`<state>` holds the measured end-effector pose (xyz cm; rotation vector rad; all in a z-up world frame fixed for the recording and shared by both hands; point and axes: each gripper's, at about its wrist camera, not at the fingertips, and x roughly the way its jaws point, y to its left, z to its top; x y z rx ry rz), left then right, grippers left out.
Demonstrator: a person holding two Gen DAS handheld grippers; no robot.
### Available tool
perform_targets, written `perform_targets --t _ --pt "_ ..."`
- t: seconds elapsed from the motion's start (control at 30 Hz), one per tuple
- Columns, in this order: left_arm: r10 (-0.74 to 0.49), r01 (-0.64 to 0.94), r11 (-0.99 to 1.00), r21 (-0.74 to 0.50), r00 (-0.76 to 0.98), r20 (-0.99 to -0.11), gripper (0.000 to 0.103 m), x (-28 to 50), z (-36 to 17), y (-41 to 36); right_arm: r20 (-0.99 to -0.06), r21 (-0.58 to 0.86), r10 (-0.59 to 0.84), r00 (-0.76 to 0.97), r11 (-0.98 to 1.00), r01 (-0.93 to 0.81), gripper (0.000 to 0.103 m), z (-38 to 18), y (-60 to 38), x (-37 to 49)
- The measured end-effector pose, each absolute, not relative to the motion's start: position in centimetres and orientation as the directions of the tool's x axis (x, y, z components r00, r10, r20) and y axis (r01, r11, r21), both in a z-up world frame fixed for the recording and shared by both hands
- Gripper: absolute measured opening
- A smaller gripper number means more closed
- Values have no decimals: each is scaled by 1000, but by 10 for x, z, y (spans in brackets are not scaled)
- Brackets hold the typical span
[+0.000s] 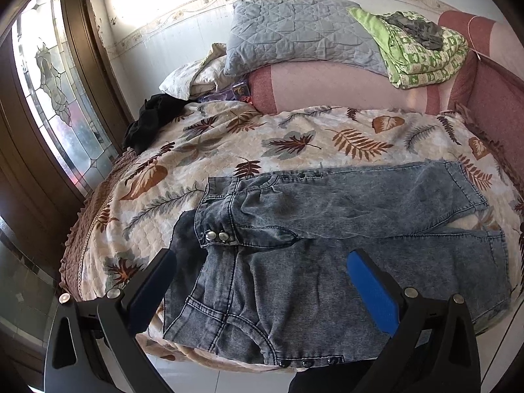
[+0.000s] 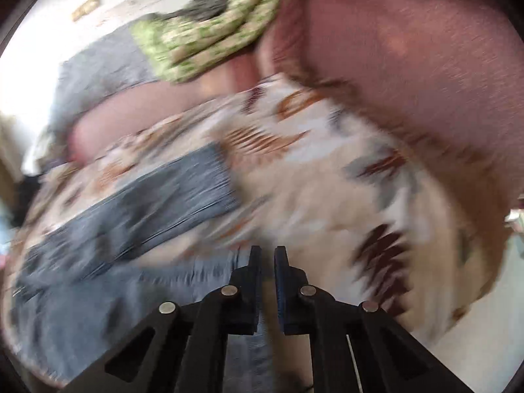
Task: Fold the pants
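Jeans spread flat on leaf-print quilt, waist toward window, legs running right, upper leg lying slightly apart from lower one at the cuffs. Two snaps at waistband, near middle. Left gripper spread wide above the hip area, blue pads clear of the denim, nothing between them. Right gripper pressed nearly together, only a narrow slit between fingers; view heavily blurred, cannot tell whether cloth is pinched. Leg end just left of right fingers in that blurred view. Behind: grey pillow, green blanket, pink bolster, black garment at quilt's far left.
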<state>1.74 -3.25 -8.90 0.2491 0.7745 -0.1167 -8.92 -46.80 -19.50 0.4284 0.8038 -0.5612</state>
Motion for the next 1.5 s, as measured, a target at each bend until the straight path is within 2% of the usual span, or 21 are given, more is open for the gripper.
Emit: perform_targets --t 0.1,0.2,0.3,0.4,0.57,0.63,0.7,0.73,0.87,0.97,1.0,1.23,1.37,1.43,1.5 --pt "-3 189 965 182 702 -713 103 20 -95 -32 -759 266 -201 620 773 576 10 -197 -471 -96" --pt "6 184 966 179 680 -733 103 27 -103 -31 -806 243 -101 584 843 481 10 -209 -433 -91" --pt "0 188 967 174 678 -735 103 28 -104 -31 -818 317 41 574 865 389 10 -222 -399 -96" --pt "-7 198 964 176 685 -729 103 28 -101 -32 -834 226 -46 551 880 417 10 -227 -388 -111" --pt "-25 207 964 165 692 -722 103 26 -97 -33 -826 292 -72 559 794 533 11 -225 -432 -123" --pt "-30 211 965 159 685 -728 103 25 -97 -34 -830 284 -84 552 788 546 24 -225 -446 -118" --pt "-35 220 962 159 680 -733 103 23 -98 -35 -847 305 -44 530 776 552 54 -232 -459 -106" --pt "-33 222 961 164 681 -731 103 22 -98 -36 -847 314 -36 530 770 555 56 -237 -463 -104" --pt "-27 222 960 172 684 -729 103 20 -98 -38 -859 306 -4 512 798 520 54 -252 -462 -83" --pt "-14 212 960 181 685 -728 103 22 -100 -36 -877 150 -99 471 874 463 21 -253 -441 -68" --pt "-10 208 961 181 681 -732 103 24 -101 -34 -879 126 -110 465 886 447 15 -251 -438 -65" --pt "31 155 971 182 675 -737 103 40 -107 -15 -825 118 -165 541 885 450 12 -215 -456 -57" --pt "50 115 980 160 643 -765 103 58 -117 10 -900 61 -156 408 880 472 19 -249 -459 -33" --pt "74 80 984 157 621 -781 103 71 -122 29 -889 59 -168 425 879 473 23 -248 -459 -36" --pt "120 29 985 172 599 -792 103 88 -126 55 -884 86 -161 439 867 491 23 -235 -463 -41"
